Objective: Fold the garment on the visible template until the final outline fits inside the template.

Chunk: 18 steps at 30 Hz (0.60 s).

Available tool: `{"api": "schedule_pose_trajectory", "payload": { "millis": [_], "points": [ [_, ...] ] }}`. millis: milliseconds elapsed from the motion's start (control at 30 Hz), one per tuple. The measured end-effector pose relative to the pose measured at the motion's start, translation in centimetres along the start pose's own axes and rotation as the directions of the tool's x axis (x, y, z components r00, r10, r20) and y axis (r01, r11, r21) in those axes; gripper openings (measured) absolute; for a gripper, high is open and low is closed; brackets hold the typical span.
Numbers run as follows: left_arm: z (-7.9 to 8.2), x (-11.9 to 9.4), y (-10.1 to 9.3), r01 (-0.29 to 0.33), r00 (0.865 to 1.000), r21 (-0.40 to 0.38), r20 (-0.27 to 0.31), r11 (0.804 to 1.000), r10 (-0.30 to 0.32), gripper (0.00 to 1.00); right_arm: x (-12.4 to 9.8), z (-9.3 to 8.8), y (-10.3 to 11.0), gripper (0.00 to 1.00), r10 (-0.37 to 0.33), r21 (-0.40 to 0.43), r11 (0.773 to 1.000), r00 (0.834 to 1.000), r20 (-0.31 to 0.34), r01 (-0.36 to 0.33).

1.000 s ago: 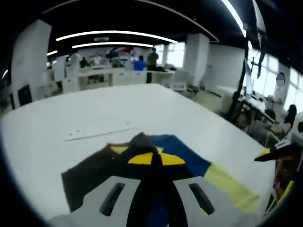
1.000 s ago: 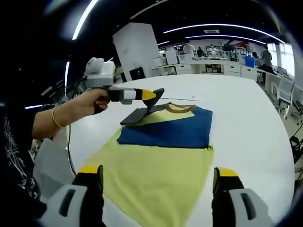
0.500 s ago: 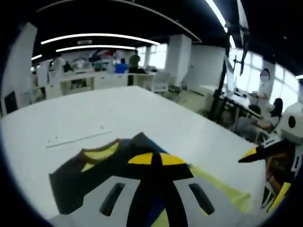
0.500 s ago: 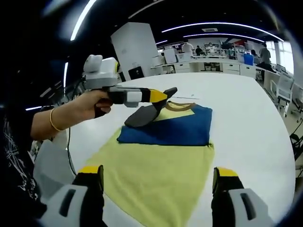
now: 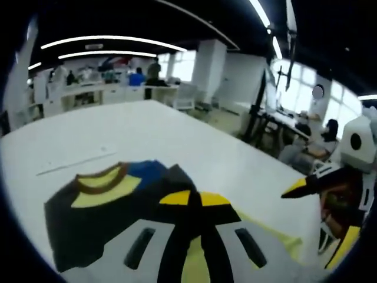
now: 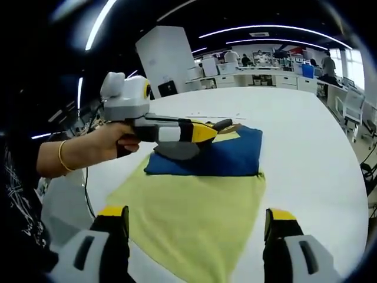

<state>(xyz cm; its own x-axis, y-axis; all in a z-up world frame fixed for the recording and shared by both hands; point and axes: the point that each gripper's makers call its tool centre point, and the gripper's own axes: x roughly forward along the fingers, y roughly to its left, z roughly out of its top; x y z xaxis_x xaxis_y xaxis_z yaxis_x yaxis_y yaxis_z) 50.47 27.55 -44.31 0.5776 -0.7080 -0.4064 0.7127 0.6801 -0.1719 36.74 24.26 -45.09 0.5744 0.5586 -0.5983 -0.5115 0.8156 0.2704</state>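
- The garment (image 6: 206,194), a shirt with a yellow body, a blue upper band and dark sleeves, lies flat on the white surface (image 6: 312,147); no template outline can be made out beneath it.
- The left claw (image 6: 221,125) is clamped on the dark sleeve (image 6: 177,151), which is lifted off the surface and held over the blue band near the collar (image 5: 100,175).
- In the left gripper view the yellow-tipped jaws are pressed together with dark fabric between them, so the grip is judged secure.
- The right claw (image 6: 197,221) is spread wide, holds nothing and hovers above the yellow hem end of the garment.
- The step in hand is judged to be the inward fold of 1 sleeve across the chest.
- The sleeve should be carried low and level across the blue band, so that the crease forms straight along the side seam.
- The fabric should be laid flat before the jaws are released; an early release is likely to leave a bunched fold.
- The lower hem may be steadied by the right claw if the body is dragged.
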Motion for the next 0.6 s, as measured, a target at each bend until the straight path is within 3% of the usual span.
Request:
{"api": "schedule_pose_trajectory", "payload": {
  "millis": [367, 467, 533, 600],
  "points": [
    [-1.2, 0.7, -0.9, 0.029, 0.999, -0.017, -0.014, 0.999, -0.030, 0.01, -0.1, -0.4, -0.2, 0.96, -0.006, 0.013, 1.000, 1.000, -0.010, 0.006],
    [-2.0, 1.0, -1.2, 0.047, 0.999, 0.009, -0.027, 0.999, -0.047, 0.03, 0.1, -0.5, -0.1, 0.96, -0.002, 0.014, 1.000, 1.000, -0.011, 0.003],
    [-2.6, 1.1, -1.3, 0.057, 0.998, 0.021, -0.036, 0.998, -0.056, 0.08, 0.1, -0.5, -0.1, 0.96, -0.004, 0.016, 1.000, 1.000, -0.013, 0.004],
    [-3.0, 1.3, -1.7, 0.076, 0.996, 0.039, -0.045, 0.996, -0.074, 0.20, 0.1, -0.5, -0.1, 0.96, -0.005, 0.019, 1.000, 1.000, -0.011, 0.005]
  ]
}}
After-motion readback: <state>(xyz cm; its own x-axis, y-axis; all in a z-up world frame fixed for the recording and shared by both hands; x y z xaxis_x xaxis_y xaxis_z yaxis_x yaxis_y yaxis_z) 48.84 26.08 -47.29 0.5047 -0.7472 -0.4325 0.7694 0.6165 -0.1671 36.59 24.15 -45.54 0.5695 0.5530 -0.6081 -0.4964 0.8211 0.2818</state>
